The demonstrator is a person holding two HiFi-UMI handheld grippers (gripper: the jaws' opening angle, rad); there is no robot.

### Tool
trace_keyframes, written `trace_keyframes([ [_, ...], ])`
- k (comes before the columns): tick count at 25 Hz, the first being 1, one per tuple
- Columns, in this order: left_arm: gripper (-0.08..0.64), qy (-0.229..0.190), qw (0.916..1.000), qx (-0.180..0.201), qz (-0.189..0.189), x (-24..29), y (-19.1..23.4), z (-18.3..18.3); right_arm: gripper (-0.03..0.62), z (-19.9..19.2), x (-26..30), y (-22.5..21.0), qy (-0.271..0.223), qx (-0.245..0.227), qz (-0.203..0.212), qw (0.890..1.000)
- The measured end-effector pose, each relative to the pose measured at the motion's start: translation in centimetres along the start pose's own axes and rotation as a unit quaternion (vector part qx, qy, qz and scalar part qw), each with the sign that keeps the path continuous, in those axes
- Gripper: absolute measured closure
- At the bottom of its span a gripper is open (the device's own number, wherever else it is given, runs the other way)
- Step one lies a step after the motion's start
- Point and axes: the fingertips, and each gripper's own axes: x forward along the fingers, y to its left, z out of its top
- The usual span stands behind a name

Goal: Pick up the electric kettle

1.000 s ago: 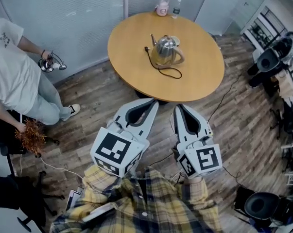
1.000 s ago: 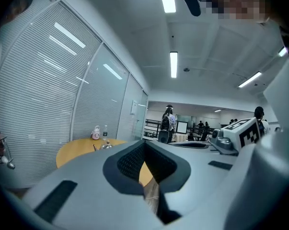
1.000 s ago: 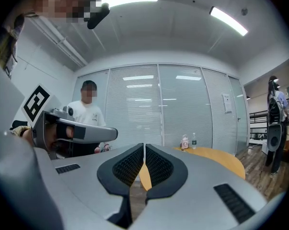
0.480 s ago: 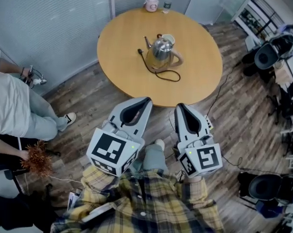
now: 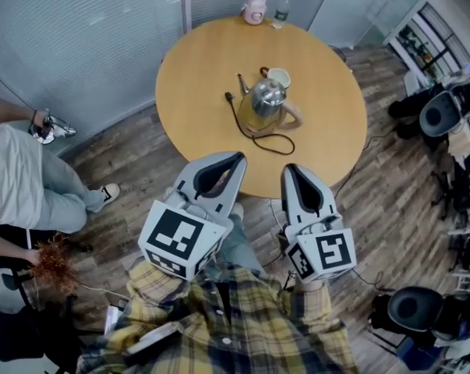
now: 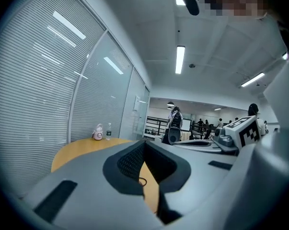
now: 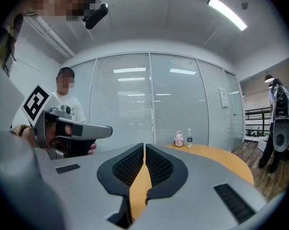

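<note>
Steel kettle (image 5: 267, 97) is sitting midway on the table (image 5: 196, 68), well apart from me. I'm holding left gripper (image 5: 233, 157) and right gripper (image 5: 291, 168) pressed together, empty, over the near edge. Cord (image 5: 259, 135) is possibly attached: lifting could snag it, tipping the kettle.

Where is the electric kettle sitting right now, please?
In the head view the electric kettle stands near the middle of the round wooden table, just in front of a white cup, with its black cord looping toward the near edge.
</note>
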Motion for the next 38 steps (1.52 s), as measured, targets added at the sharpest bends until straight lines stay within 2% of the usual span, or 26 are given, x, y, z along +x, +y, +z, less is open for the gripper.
trace_keyframes([
  [7,0.557,-0.004,0.9997,0.000,0.025,7.1,4.4,1.7,0.554,1.0,6.8,-5.5,0.001,-0.002,0.020,1.000],
  [19,0.557,-0.009,0.9986,0.000,0.053,15.5,8.0,5.1,0.554,3.9,13.4,-13.0,-0.003,-0.009,0.031,0.999],
  [25,0.557,-0.008,0.9989,0.001,0.046,17.0,9.6,5.6,0.554,3.8,15.0,-14.0,0.004,-0.008,0.013,1.000],
  [30,0.557,0.000,0.9997,-0.003,0.025,17.1,10.1,6.5,0.554,4.2,15.2,-14.0,0.003,-0.003,-0.018,1.000],
  [38,0.557,0.016,0.9999,-0.002,0.003,19.3,12.1,3.8,0.552,0.7,16.5,-15.7,0.005,-0.003,-0.065,0.998],
])
